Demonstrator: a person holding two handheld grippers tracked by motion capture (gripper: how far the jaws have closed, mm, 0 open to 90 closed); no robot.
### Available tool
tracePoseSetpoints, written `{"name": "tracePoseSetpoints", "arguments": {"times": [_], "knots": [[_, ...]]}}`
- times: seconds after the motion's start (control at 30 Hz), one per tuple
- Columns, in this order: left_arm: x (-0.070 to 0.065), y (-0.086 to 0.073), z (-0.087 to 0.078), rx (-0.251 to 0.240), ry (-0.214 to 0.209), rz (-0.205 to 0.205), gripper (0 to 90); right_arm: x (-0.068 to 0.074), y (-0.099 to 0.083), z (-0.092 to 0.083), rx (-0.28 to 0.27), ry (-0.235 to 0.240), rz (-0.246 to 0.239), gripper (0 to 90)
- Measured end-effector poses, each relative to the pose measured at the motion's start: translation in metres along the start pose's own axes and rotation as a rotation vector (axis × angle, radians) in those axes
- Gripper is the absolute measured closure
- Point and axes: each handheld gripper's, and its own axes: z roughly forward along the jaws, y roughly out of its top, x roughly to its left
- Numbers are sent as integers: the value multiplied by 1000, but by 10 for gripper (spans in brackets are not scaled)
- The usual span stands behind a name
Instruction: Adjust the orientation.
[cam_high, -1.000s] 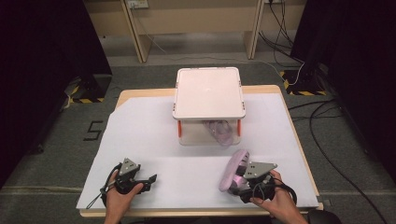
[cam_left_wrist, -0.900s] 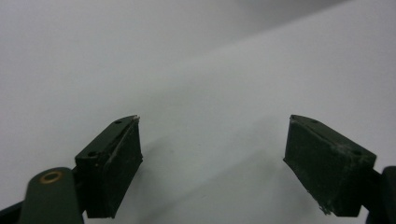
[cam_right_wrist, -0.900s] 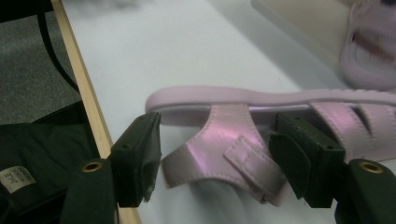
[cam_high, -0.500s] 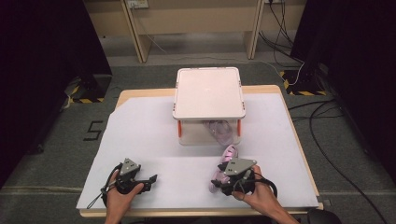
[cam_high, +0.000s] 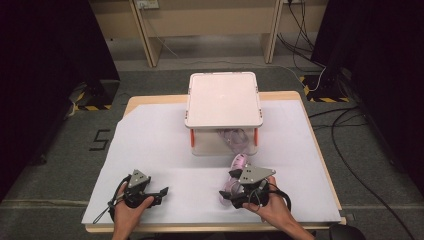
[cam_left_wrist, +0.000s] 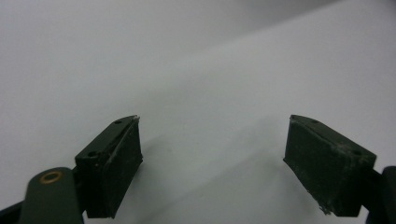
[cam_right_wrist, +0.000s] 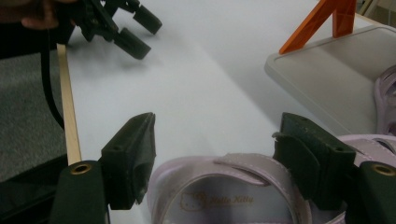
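Left gripper (cam_high: 161, 192) near table's front edge, jaws wide apart, nothing between, resting over white sheet (cam_high: 165, 145). Further right, two-level white rack (cam_high: 223, 99) with orange legs, second pink sandal (cam_high: 231, 138) on lower shelf. Pink sandal (cam_right_wrist: 224, 186) flat just before rack, between right gripper (cam_right_wrist: 224, 154) jaws, just opened, not pressing. Hello Kitty print readable in right gripper view.

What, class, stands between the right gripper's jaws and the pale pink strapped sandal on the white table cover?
Nothing visible does. The right gripper has its open jaws on either side of the pale pink strapped sandal, with only bare white table cover around.
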Motion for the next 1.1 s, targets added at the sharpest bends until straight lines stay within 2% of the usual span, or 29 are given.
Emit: {"name": "tracePoseSetpoints", "arguments": {"times": [0.03, 0.17, 0.27, 0.33, 0.37, 0.43, 0.47, 0.57, 0.6, 0.7, 0.73, 0.77, 0.8, 0.97, 1.1], "knots": [[0, 0, 0, 0, -1, 1, 180, 0, 0, 0, 4, -3, -3, 294], [0, 0, -1, -2, 0, 1, 181, -2, -2, -2, -23, 7, 37, 271], [0, 0, 0, -3, 1, 1, 181, -4, -3, -4, -55, 6, 53, 260], [0, 0, -1, -6, -2, 1, 180, -6, -2, -8, -93, 28, 86, 273], [0, 0, -1, -5, 0, 1, 181, -5, -1, -9, -89, 25, 83, 276], [0, 1, -1, -4, 1, 0, 180, -5, -1, -10, -90, 9, 78, 278], [0, 0, -1, -2, -1, 1, 181, -7, -1, -11, -75, -24, 95, 284], [0, 1, -1, -4, -1, 2, 180, -10, -3, -10, -73, -35, 114, 285], [0, 1, -1, -5, 1, 0, 181, -13, -3, -9, -56, -64, 123, 287], [0, 1, -1, -2, 0, 2, 181, -13, -3, -8, -37, -92, 112, 287], [0, 1, 0, -5, 1, 1, 181, -13, -2, -5, -24, -108, 84, 287], [0, 1, 0, -5, 1, 1, 181, -13, -2, -5, -24, -108, 84, 287], [0, 1, -1, -5, 0, 2, 181, -13, -2, -3, 0, -136, 69, 288], [0, 1, -1, -7, 0, 0, 180, -13, -1, 4, 34, -155, 55, 288], [0, 1, -1, -6, -1, 2, 181, -13, 1, 10, 58, -174, 27, 288]]}}
